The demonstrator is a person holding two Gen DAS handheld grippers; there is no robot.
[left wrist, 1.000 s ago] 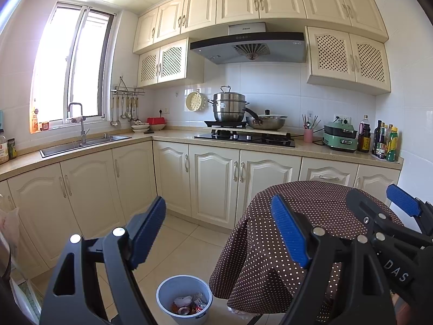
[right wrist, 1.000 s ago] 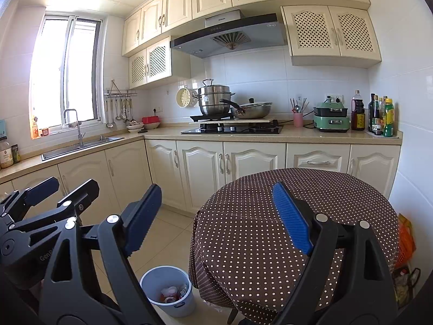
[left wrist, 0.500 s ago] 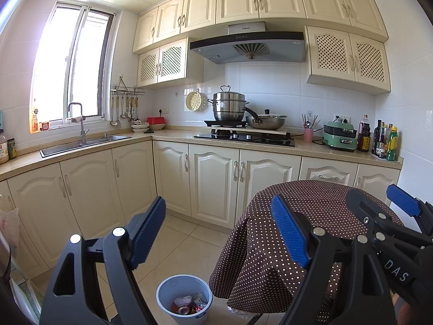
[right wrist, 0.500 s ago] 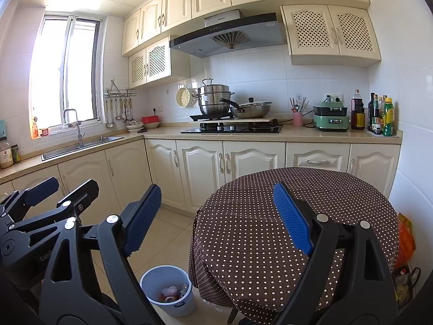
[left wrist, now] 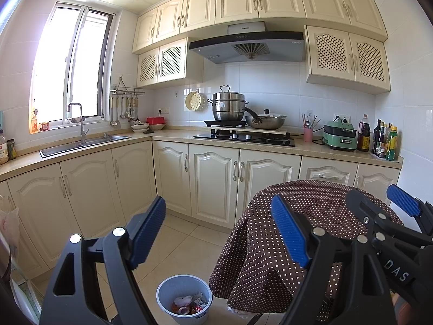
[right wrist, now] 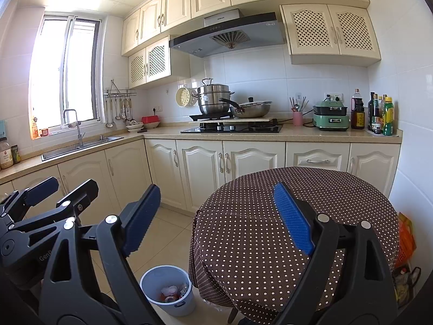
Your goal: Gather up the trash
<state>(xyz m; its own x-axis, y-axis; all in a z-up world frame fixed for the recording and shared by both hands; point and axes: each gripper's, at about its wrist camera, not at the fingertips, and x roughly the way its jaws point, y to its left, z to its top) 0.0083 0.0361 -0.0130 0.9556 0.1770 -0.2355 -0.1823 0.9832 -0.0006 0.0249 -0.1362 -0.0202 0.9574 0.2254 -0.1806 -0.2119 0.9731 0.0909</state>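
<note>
Nothing has changed over the last second: both views match the earlier ones, the two grippers stay put, and the bin's contents look the same. Judged from that, the collecting seems done or paused, since the brown polka-dot tablecloth [right wrist: 270,216] shows no litter on top and all the visible trash already lies in the bin. The pale blue trash bin [left wrist: 184,302] stands on the tiled floor at the bottom centre of the left wrist view, just beside the hanging edge of the cloth, and holds crushed cans and crumpled wrappers; in the right wrist view it sits at the lower left of centre. The left gripper [left wrist: 219,233] is held nearly level, tipped slightly down, aimed at the lower cabinets [left wrist: 213,181] with the bin below it; its blue pads stand wide apart with nothing between them. The right gripper [right wrist: 216,216] hangs in the same near-level pose over the near edge of the round table, its fingers equally wide and empty. Each gripper shows at the edge of the other's view, the right one at the far right of the left view, the left one at the far left of the right view, so the hands are side by side. An orange bag [right wrist: 406,241] leans by the wall at the right edge; whether it counts as trash I cannot tell.
</note>
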